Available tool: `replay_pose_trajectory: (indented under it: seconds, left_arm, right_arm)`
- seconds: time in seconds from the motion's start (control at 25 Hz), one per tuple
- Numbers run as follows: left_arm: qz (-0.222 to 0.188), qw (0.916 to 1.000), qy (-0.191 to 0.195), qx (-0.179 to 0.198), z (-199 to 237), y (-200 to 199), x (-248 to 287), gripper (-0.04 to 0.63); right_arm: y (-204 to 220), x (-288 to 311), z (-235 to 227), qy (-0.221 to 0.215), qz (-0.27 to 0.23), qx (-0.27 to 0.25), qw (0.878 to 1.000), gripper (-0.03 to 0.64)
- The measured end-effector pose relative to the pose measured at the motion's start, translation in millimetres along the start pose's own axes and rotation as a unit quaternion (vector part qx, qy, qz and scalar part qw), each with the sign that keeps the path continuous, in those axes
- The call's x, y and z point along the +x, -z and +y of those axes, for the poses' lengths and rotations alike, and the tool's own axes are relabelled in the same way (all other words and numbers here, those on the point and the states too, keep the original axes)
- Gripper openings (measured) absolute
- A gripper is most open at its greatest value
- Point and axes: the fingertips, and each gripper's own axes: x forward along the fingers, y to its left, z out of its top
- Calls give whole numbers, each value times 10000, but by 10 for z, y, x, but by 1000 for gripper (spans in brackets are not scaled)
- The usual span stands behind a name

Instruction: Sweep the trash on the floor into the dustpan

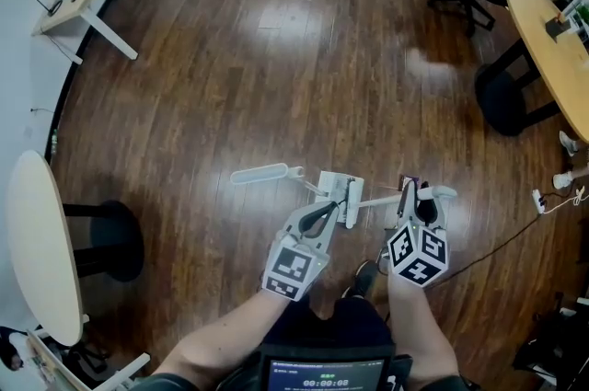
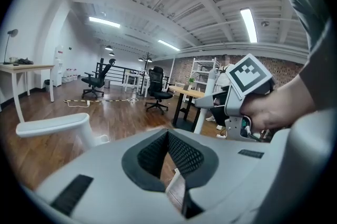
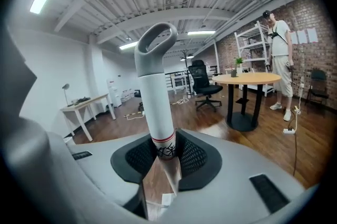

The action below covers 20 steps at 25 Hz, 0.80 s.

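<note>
A white plastic dustpan [image 1: 337, 189] and a pale grey cylindrical broom handle [image 3: 157, 96], red-banded over black print, stand out against the glossy dark brown wooden plank floor [image 1: 276, 86]. The light grey left claw [image 1: 329, 212] and right claw [image 1: 416, 198] carry black-and-white square-marker cubes [image 1: 296, 268]; their pads [image 3: 192, 157] are black mesh.

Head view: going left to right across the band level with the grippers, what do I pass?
pale round table → its black base → white handle → left gripper → right gripper → white power strip on the floor. The white piece by the left tongs overlaps them, so it is left out.
</note>
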Motion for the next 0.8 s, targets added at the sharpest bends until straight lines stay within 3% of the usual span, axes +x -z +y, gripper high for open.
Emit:
replay_pose_trajectory:
  seconds: [0.32, 0.6, 0.8]
  left_arm:
    - [-273, 9989, 286, 248, -103, -478, -172, 9]
    - [-640, 9955, 692, 74, -754, -1138, -281, 9]
    - [-1105, 9878, 1093, 102, -1307, -1699, -451, 9]
  right_arm:
    - [-399, -472, -101, 176, -279, 364, 9988, 126]
    - [-1077, -1203, -403, -148, -698, 255, 9971, 127]
    - [-1627, -1945, -573, -338, -1261, -196, 9912, 123]
